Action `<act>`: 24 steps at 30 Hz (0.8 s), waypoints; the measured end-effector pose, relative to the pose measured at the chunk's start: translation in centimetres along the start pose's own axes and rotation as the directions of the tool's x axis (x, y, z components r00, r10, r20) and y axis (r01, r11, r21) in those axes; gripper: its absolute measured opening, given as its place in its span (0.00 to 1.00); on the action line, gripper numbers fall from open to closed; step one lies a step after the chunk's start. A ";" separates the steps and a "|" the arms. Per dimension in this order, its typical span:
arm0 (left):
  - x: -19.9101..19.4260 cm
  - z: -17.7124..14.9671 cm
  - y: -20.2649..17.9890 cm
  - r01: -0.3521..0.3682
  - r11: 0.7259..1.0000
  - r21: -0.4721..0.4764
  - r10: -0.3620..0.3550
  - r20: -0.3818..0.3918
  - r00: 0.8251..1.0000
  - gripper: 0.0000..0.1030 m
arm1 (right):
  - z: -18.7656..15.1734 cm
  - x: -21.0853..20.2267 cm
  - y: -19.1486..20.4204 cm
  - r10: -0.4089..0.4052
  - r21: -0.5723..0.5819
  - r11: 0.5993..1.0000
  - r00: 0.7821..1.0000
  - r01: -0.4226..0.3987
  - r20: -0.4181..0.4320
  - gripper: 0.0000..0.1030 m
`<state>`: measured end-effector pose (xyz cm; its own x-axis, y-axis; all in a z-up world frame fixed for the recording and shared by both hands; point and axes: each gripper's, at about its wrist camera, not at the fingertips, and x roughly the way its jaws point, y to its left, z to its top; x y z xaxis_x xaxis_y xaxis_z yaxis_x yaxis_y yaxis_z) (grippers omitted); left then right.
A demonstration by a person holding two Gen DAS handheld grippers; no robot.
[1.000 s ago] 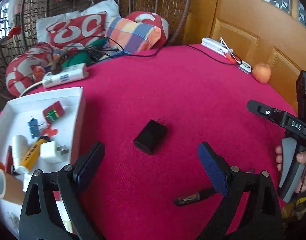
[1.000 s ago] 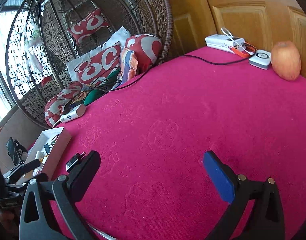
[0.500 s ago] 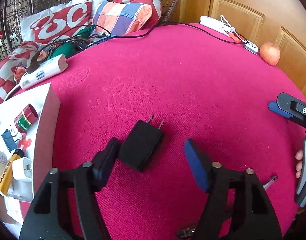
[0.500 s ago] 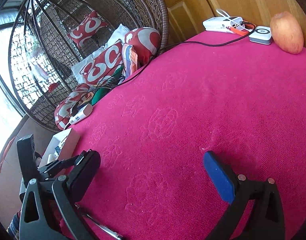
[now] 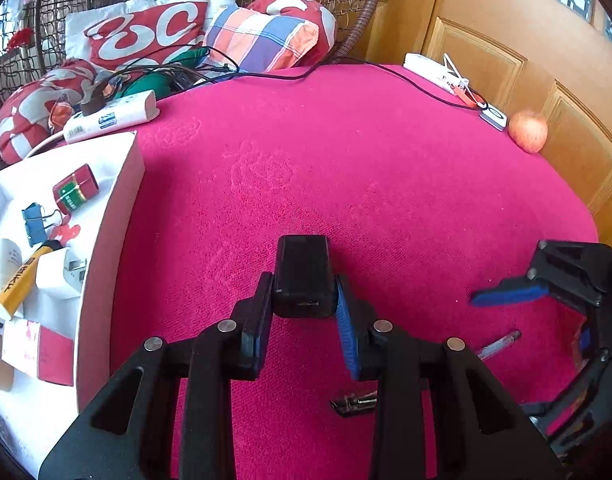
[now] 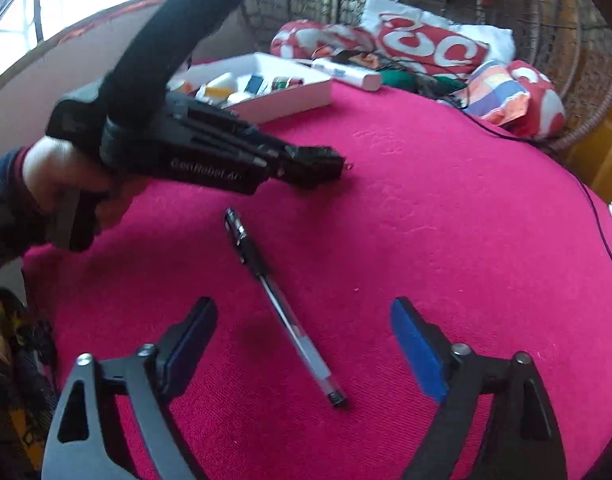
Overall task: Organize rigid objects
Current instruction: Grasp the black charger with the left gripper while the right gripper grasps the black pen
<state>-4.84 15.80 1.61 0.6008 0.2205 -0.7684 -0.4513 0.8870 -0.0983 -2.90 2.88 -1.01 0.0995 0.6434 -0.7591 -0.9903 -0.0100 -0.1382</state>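
A black plug-in charger (image 5: pixel 304 276) sits between the blue pads of my left gripper (image 5: pixel 304 294). The jaws are closing and both pads press on its sides. From the right wrist, the same gripper (image 6: pixel 311 164), held by a hand (image 6: pixel 54 172), grips the charger (image 6: pixel 323 166) low over the pink cloth. A clear pen with a black cap (image 6: pixel 282 312) lies on the cloth between the fingers of my right gripper (image 6: pixel 302 312). Its jaws are closing but stand apart from the pen. The white box (image 5: pixel 106 240) at the left holds several small items.
A white power strip (image 5: pixel 114 114) and tangled cables lie behind the box. An apple (image 5: pixel 527 130) and white devices (image 5: pixel 433 72) sit at the table's far right edge by the wooden door. Cushions (image 5: pixel 262 38) fill the wicker chair behind.
My left gripper moved in over the charger and closed on it. My right gripper rolled and swung across to the pen, and its jaws narrowed.
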 end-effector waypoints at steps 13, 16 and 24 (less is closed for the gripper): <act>-6.2 -0.6 0.1 -0.126 0.992 -0.008 0.126 0.148 0.981 0.28 | 0.0 -0.6 1.3 0.002 0.029 1.000 1.000 -0.003 0.019 0.06; -7.8 -0.4 0.0 -0.129 0.992 -0.011 0.129 0.183 0.975 0.28 | 0.5 -1.8 0.2 0.010 0.131 0.991 0.997 -0.020 0.083 0.06; -10.6 -0.6 1.3 -0.121 0.990 -0.067 0.133 0.237 0.962 0.28 | 2.9 -5.4 -2.4 -0.016 0.308 0.948 0.960 -0.074 0.279 0.06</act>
<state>-12.16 14.39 9.24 0.6745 0.4267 -0.6025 -0.5638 0.8245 -0.0473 -1.36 1.64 5.31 0.0844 0.8314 -0.5492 -0.9764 0.1790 0.1210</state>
